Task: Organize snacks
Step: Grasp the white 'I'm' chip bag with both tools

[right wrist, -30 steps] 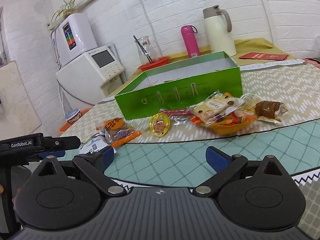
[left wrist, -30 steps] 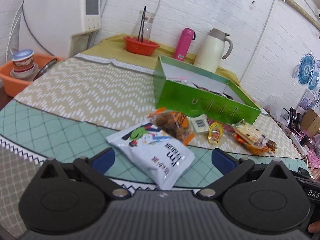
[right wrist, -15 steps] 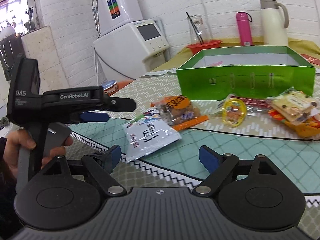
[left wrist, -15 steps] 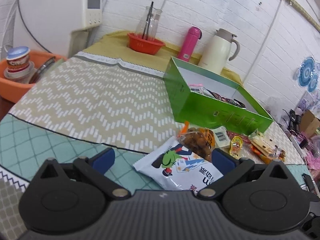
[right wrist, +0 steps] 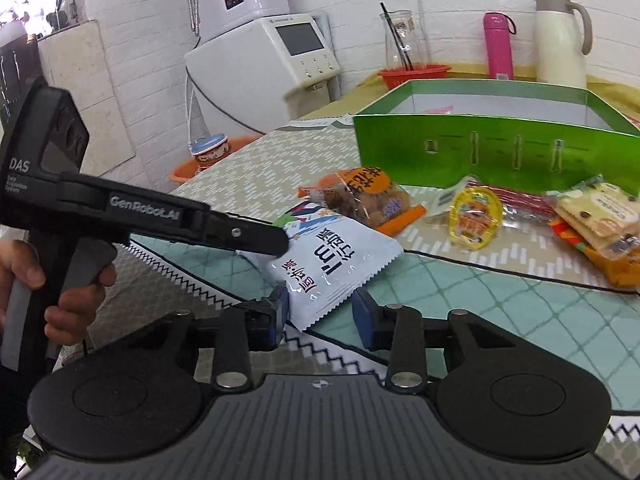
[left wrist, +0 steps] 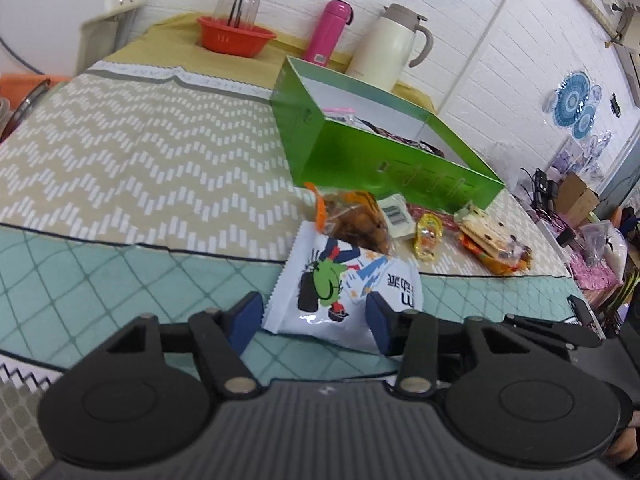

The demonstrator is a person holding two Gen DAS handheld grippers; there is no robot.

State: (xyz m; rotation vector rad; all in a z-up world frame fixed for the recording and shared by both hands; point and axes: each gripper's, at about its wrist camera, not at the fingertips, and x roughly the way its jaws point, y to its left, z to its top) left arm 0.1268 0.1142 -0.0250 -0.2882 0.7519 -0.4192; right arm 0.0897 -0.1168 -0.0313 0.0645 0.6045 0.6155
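Trouble is most likely to come from both grippers working the same white snack bag (left wrist: 344, 284) at once. If each tugs its own way, the thin foil could tear, or the bag could slip out of one side and swing. The bag also lies touching the orange packet of brown snacks (left wrist: 352, 220) at its far end, so a careless lift may drag that packet along or knock it toward the yellow sweet (left wrist: 428, 236) just beside it.

The white bag lies flat on the teal part of the tablecloth (left wrist: 120, 280), in front of the green box (left wrist: 384, 152), which stands open and already has a few packets inside. Other snacks, among them a cracker pack (right wrist: 600, 212), lie along the box's front wall.

The left gripper (left wrist: 316, 320) points forward and downward over the near end of the bag. Its jaws have just been closing, and its blue pads (left wrist: 248, 320) now sit at either side of the bag; whether they already press on it I cannot tell. From the right wrist view this tool reaches in from the left, held by a hand (right wrist: 68, 296) on its handle, with its tip over the bag.

The right gripper (right wrist: 320, 312) is tilted downward too, aimed at the bag's near corner. Its jaws have also just been closing, with that corner between them, yet a gap shows on the right side, so they have not yet clamped it.
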